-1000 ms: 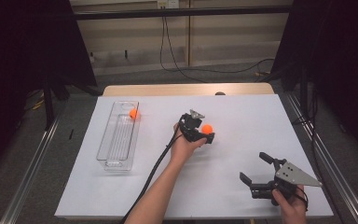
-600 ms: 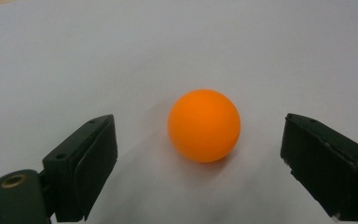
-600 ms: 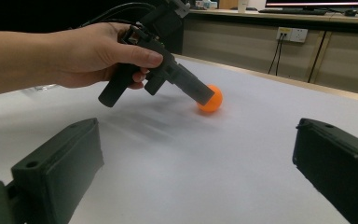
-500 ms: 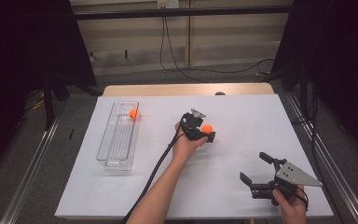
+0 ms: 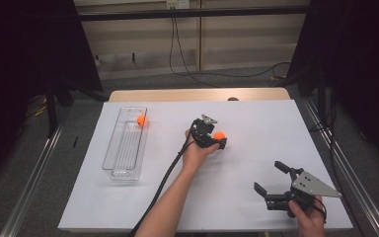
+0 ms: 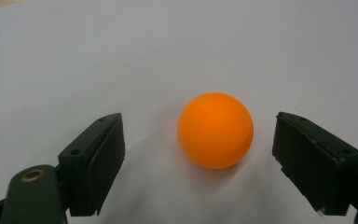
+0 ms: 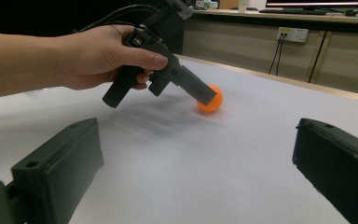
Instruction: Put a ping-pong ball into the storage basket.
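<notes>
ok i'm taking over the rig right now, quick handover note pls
Left gripper: jaws have just been closing around the orange ball on the white table; gaps show on both sides, so no grip yet.
Right gripper: open, empty, near the table's front right.
Clear tray at left holds another orange ball at its far end.
Done: one ball in the tray.
Left, probably: grip this ball, carry it to the tray.
</notes>
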`<move>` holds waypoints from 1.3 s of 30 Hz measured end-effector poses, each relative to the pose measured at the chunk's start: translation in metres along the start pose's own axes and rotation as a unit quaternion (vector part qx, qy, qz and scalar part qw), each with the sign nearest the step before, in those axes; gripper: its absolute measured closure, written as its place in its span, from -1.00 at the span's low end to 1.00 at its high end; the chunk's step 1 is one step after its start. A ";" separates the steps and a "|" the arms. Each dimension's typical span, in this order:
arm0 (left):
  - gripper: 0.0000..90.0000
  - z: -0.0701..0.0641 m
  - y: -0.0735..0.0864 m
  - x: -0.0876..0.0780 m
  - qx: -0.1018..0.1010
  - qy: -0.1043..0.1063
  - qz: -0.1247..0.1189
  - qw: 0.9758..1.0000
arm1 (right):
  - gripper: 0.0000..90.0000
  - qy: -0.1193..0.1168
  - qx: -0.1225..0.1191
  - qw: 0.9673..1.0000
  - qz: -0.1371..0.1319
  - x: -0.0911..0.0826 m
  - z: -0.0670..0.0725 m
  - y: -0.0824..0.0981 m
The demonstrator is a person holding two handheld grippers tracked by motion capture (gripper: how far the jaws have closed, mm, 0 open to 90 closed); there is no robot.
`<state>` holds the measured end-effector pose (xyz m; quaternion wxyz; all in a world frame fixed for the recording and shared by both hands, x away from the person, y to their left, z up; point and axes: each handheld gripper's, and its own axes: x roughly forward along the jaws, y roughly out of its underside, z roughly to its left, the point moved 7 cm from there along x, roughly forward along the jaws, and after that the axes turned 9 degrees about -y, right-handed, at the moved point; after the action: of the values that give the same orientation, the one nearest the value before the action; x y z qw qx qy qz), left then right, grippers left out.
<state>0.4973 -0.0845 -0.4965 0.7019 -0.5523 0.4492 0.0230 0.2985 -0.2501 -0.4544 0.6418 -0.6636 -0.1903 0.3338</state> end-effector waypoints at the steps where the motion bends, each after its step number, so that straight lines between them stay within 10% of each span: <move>1: -0.60 0.000 0.000 0.000 -0.001 0.003 0.001 1.000 | -0.98 0.000 0.001 1.000 0.000 0.000 0.000 0.000; 39: 0.11 -0.008 0.003 0.012 0.003 0.028 0.005 1.000 | -0.98 0.003 0.003 1.000 0.001 -0.001 -0.001 0.001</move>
<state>0.4981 -0.0954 -0.5064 0.6906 -0.5485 0.4712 0.0097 0.2988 -0.2518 -0.4548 0.6441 -0.6630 -0.1863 0.3329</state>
